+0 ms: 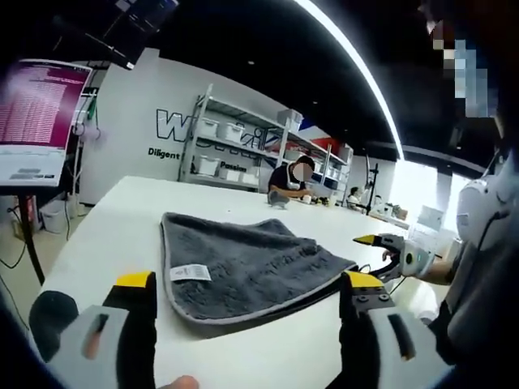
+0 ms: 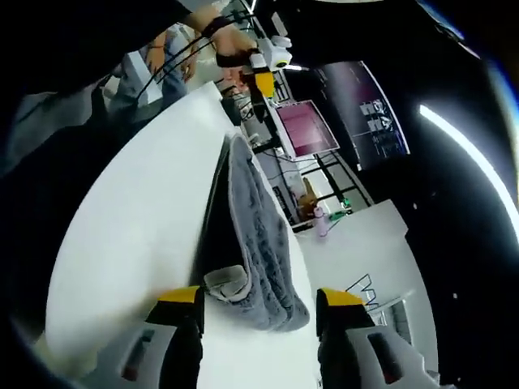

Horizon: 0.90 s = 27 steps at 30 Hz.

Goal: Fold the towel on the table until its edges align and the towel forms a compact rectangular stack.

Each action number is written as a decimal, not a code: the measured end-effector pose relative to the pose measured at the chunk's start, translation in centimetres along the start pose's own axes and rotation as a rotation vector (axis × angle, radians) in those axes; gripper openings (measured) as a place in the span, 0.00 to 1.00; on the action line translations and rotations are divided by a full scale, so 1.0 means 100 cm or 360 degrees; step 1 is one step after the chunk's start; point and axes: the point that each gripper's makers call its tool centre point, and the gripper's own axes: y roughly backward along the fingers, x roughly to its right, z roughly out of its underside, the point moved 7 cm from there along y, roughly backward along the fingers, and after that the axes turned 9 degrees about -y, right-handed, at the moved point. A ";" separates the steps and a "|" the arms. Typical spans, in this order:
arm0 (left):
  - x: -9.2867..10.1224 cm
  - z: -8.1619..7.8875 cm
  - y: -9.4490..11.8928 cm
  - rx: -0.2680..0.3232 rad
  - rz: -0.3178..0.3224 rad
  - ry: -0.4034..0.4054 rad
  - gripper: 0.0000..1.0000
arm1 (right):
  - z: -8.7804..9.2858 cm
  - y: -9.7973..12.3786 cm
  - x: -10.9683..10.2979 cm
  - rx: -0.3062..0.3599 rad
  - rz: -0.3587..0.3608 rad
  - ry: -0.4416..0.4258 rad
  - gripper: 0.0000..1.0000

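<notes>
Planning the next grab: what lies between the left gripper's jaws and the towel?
Bare white table, in the left gripper view. The open left gripper hovers short of the grey towel, whose near hem lies just beyond its tips.

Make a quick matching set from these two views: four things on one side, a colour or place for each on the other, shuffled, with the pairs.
Things:
1. towel
2. label
3. table
4. screen

Colour or place:
A. pink and white, at the upper left of the left gripper view
B. white, small, lying on the towel
C. grey, spread on the table
D. white, under the towel

Pairs: 1-C, 2-B, 3-D, 4-A

In the right gripper view the towel lies between that gripper's open jaws.
</notes>
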 end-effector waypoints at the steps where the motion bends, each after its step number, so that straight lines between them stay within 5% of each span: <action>1: 0.000 0.000 -0.001 -0.0002 0.0002 0.0001 0.98 | 0.001 -0.001 -0.001 0.0007 -0.0007 0.0008 0.51; 7: 0.004 0.004 -0.008 -0.0021 0.0028 0.0014 0.98 | 0.003 -0.013 -0.010 0.0064 -0.0074 0.0078 0.34; 11: 0.010 0.004 -0.010 -0.0041 0.0046 -0.0039 0.97 | -0.001 -0.019 -0.021 0.0080 -0.0206 0.0223 0.08; 19: 0.025 0.014 -0.016 -0.0198 0.0065 -0.0337 0.97 | -0.015 -0.010 0.014 0.0147 -0.0148 0.0046 0.06; 27: 0.034 0.015 -0.024 -0.0257 0.0032 -0.0690 0.93 | -0.031 -0.001 0.050 0.0181 -0.0153 -0.0022 0.06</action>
